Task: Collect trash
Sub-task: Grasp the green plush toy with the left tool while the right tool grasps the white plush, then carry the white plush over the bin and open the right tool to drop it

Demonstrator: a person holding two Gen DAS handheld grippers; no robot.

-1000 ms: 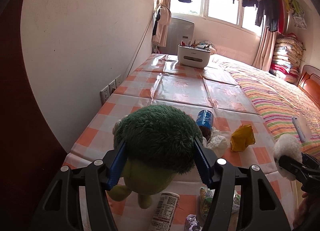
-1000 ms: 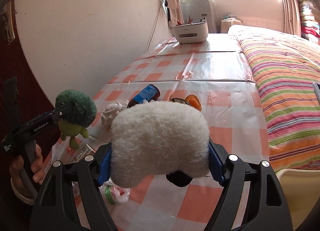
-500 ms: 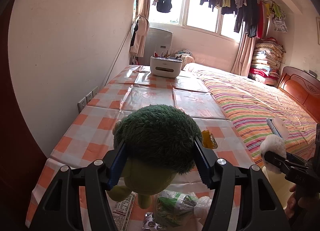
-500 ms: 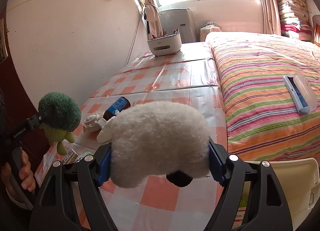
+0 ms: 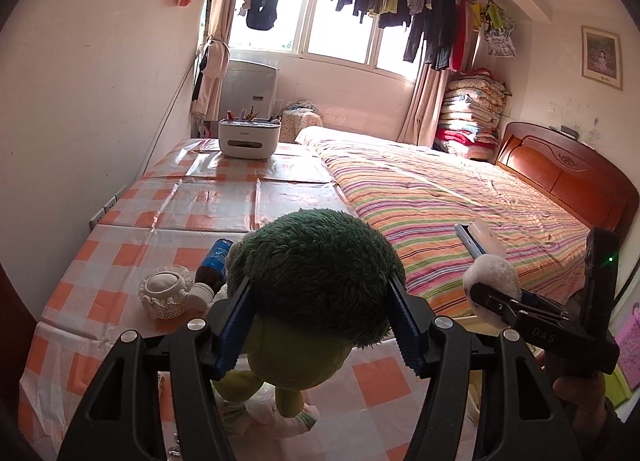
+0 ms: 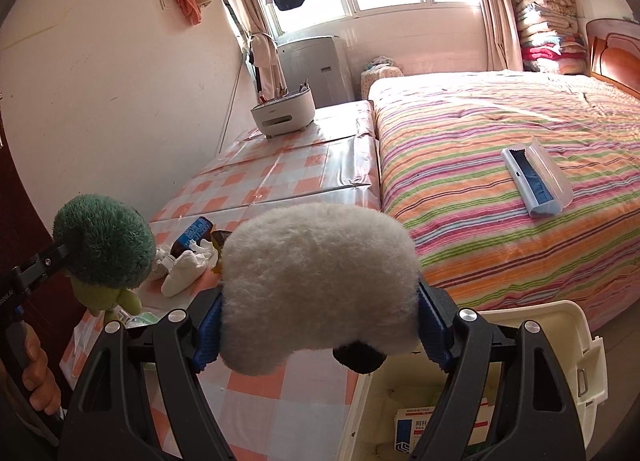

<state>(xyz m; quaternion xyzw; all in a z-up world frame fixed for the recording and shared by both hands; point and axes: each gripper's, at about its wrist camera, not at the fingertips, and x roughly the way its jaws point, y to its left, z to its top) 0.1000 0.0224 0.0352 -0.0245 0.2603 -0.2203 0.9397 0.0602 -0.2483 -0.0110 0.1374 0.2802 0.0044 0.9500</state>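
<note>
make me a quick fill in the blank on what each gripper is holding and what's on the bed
The left gripper is shut on a ____ plush toy.
The right gripper is shut on a ____ plush toy.
The lint brush lies on the striped ____.

Missing words: green; white; bed

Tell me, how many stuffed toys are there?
2. The green toy is gripped in the left gripper; the white toy is in the right gripper. Others may be hidden.
</note>
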